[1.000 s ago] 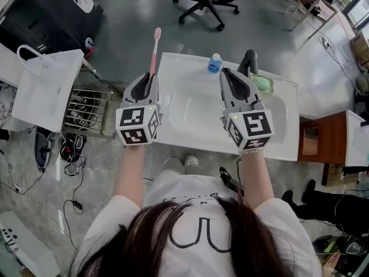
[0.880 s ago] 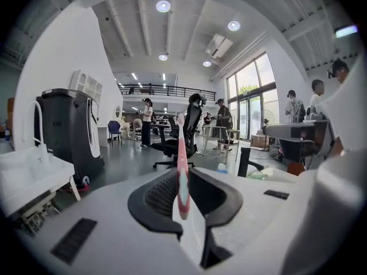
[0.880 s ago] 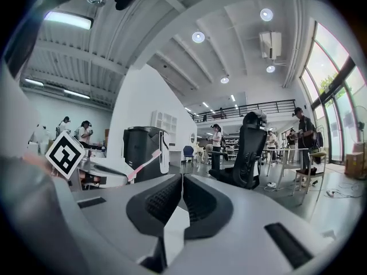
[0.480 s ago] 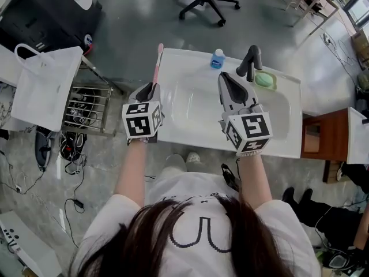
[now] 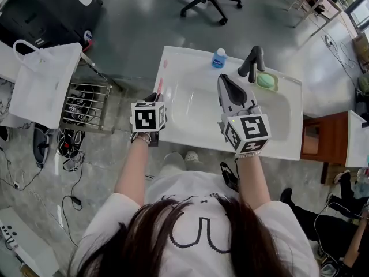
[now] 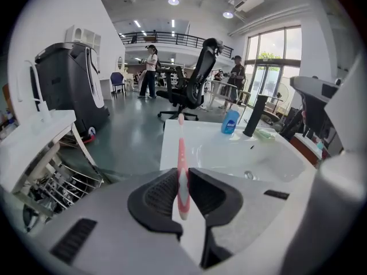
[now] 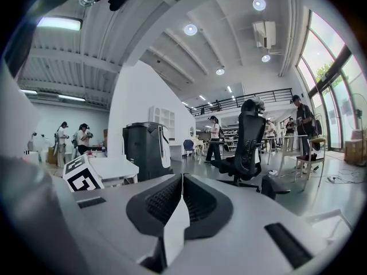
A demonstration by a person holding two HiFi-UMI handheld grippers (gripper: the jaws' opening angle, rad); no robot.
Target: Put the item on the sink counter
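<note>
The white sink counter (image 5: 173, 68) lies straight ahead of you, and both your forearms reach forward and down toward its front edge. Your right arm holds the right gripper (image 5: 222, 79) out over the right half of the basin. Its nose points at the black faucet (image 5: 252, 62) on the back edge. In the right gripper view its jaws (image 7: 182, 182) are pressed flat together with nothing between them. Your left arm is drawn in closer, so the left gripper (image 5: 153, 98) sits at the counter's left edge near the front left corner, and it aims along that edge toward the back. Its jaws (image 6: 182, 179) stand at a narrow gap, clamped on the handle of the pink toothbrush (image 6: 181, 171). The toothbrush (image 5: 159, 88) sticks out past the pads over the left rim, with its head toward the back left corner; whether it touches the counter you cannot tell. A small blue bottle (image 5: 218, 58) stands on the back edge just left of the faucet. A green soap (image 5: 265, 81) lies on its right, near the back right corner.
</note>
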